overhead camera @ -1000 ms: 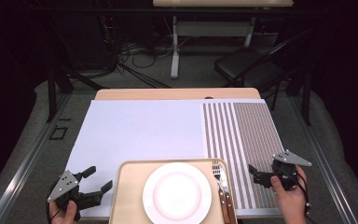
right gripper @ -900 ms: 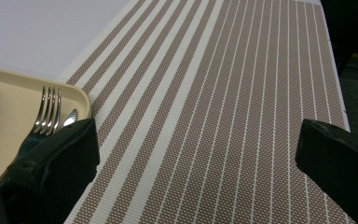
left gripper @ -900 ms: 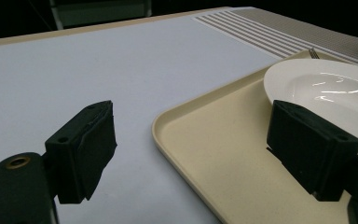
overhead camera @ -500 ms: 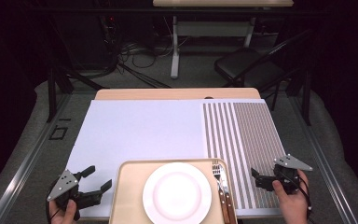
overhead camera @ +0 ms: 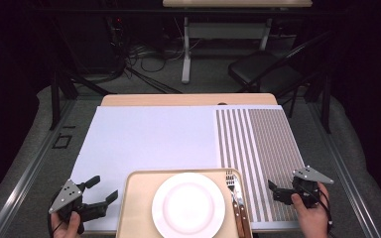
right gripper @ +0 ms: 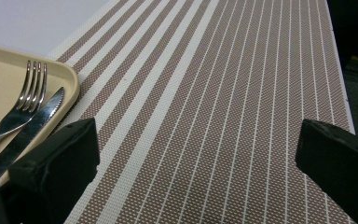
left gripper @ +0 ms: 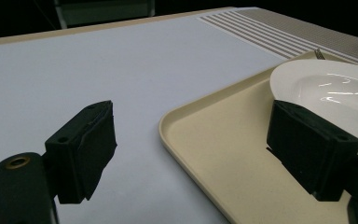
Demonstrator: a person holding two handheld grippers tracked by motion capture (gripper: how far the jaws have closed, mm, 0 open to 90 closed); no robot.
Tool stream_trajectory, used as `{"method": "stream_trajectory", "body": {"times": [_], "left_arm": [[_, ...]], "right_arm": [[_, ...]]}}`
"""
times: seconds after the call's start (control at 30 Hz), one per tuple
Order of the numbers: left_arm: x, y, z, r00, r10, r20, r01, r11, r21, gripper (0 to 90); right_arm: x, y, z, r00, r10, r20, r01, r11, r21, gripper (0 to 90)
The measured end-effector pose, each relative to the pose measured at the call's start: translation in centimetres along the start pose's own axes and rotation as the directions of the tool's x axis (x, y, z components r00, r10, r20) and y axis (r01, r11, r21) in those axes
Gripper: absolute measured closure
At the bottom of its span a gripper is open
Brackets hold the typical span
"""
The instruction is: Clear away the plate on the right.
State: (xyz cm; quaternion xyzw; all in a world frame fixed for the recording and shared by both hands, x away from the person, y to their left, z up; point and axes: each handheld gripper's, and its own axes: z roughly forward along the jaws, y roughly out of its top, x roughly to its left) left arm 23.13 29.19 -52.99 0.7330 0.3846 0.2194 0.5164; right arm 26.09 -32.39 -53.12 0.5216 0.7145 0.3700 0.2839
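A beige tray point(overhead camera: 134, 208) sits at the table's near edge with a white plate point(overhead camera: 188, 204) in its middle. A fork point(overhead camera: 230, 181) and a knife point(overhead camera: 239, 201) lie side by side along the tray's right rim. My left gripper point(overhead camera: 104, 188) is open just left of the tray, low over the white mat. In the left gripper view its jaws straddle the tray's corner point(left gripper: 177, 119), with the plate point(left gripper: 335, 88) beyond. My right gripper point(overhead camera: 274, 192) is open over the striped placemat, right of the cutlery. The fork point(right gripper: 25, 100) and knife point(right gripper: 32, 128) lie to its left.
A white mat point(overhead camera: 149, 139) covers the left and middle of the table, and a brown-and-white striped placemat point(overhead camera: 258, 144) covers the right. Beyond the table's far edge stand a black chair point(overhead camera: 263, 72), a table leg and floor cables.
My right gripper has slid slightly toward the near edge of the table. The left gripper has barely shifted; both stay open.
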Motion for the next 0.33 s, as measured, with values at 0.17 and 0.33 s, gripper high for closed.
{"method": "stream_trajectory", "body": {"times": [0.17, 0.33], "left_arm": [[0.11, -0.02, -0.04, 1.0, -0.003, -0.002, 0.003, 1.0, -0.002, 15.8], [0.18, 0.02, -0.03, 1.0, -0.004, -0.005, 0.004, 1.0, -0.001, 15.7]], "right_arm": [[0.07, -0.09, 0.06, 1.0, -0.006, 0.0, 0.006, 1.0, 0.004, 0.0], [0.05, -0.14, 0.13, 1.0, -0.006, 0.001, 0.006, 1.0, 0.005, 0.0]]}}
